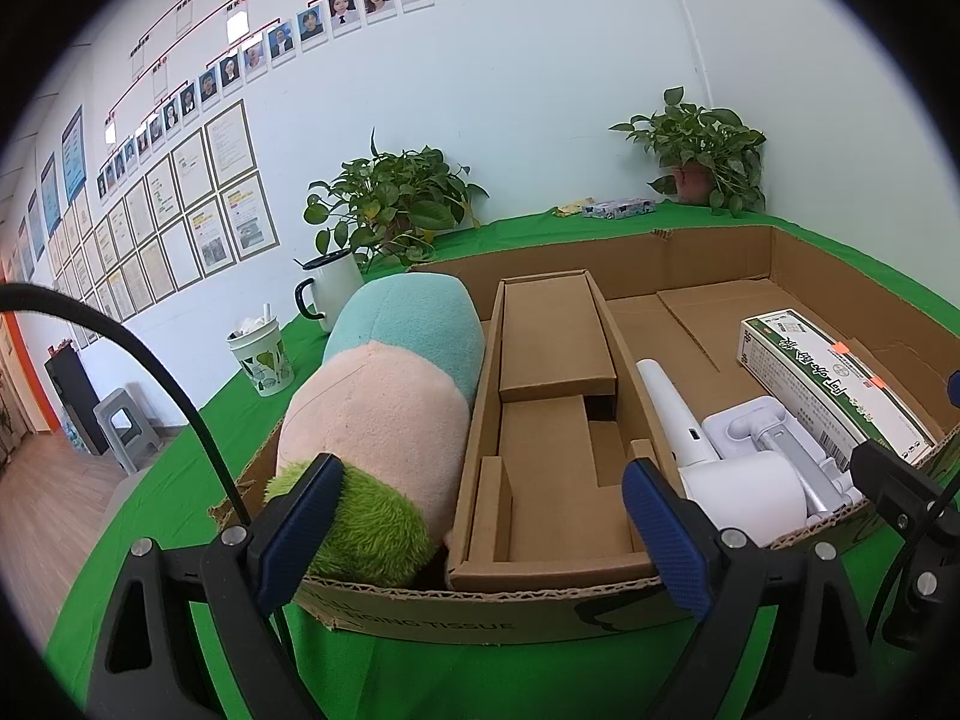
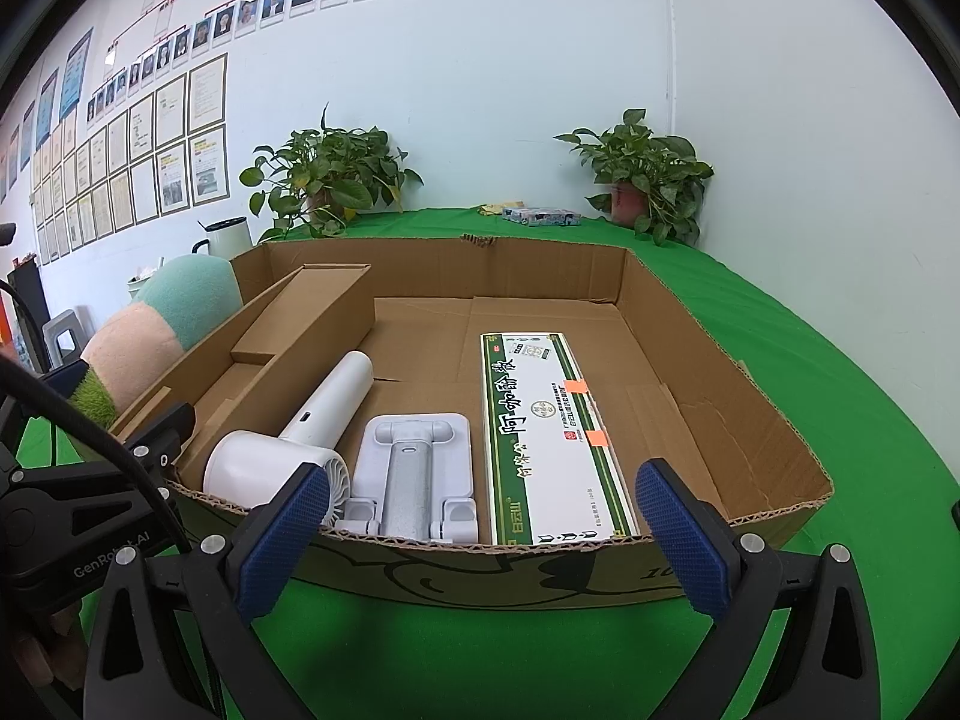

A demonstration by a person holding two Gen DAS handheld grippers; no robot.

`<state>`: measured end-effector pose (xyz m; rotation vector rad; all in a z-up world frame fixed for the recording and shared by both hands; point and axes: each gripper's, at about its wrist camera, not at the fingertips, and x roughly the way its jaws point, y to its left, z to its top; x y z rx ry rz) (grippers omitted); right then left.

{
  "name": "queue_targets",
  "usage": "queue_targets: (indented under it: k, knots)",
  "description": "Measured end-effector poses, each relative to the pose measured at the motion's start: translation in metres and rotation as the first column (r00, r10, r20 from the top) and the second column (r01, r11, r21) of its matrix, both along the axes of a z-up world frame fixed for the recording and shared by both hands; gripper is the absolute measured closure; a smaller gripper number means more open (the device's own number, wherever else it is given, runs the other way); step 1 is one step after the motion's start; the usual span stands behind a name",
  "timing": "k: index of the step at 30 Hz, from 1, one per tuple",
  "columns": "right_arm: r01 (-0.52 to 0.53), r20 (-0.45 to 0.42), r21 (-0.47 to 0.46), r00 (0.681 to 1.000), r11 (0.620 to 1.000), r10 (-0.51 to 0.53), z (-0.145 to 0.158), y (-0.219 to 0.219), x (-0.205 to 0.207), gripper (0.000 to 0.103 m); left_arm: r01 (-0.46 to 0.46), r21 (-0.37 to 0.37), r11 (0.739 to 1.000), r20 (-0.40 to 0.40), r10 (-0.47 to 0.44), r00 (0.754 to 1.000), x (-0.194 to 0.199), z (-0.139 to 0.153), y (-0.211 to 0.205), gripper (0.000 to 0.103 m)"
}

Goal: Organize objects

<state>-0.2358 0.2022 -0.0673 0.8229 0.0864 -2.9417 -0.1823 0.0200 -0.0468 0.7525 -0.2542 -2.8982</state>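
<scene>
Shallow cardboard tray (image 2: 726, 360) fills frame centre. Inside, left to right: plush toy (image 1: 384, 396) on its side, open brown carton insert (image 1: 552, 420), white handheld fan (image 2: 300, 438) lying flat, white folding stand (image 2: 414, 480), green-and-white long box (image 2: 552, 438) lying flat.

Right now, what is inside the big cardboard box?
A plush toy, a brown insert tray, a white fan, a phone stand and a green-white carton. What lies under them is hidden.
</scene>
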Motion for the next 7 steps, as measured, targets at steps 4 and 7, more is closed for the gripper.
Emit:
queue_targets:
  k: [4,7]
  knots:
    - [0.0,0.0,0.0,1.0,1.0,0.0,0.0,-0.0003,0.0001,0.0,0.001,0.001,1.0,0.0,-0.001,1.0,0.0,0.0002,-0.0002,0.01]
    - [0.0,0.0,0.0,1.0,1.0,0.0,-0.0001,-0.0005,0.0001,0.0,-0.001,0.0,1.0,0.001,0.001,1.0,0.0013,0.0003,0.0002,0.01]
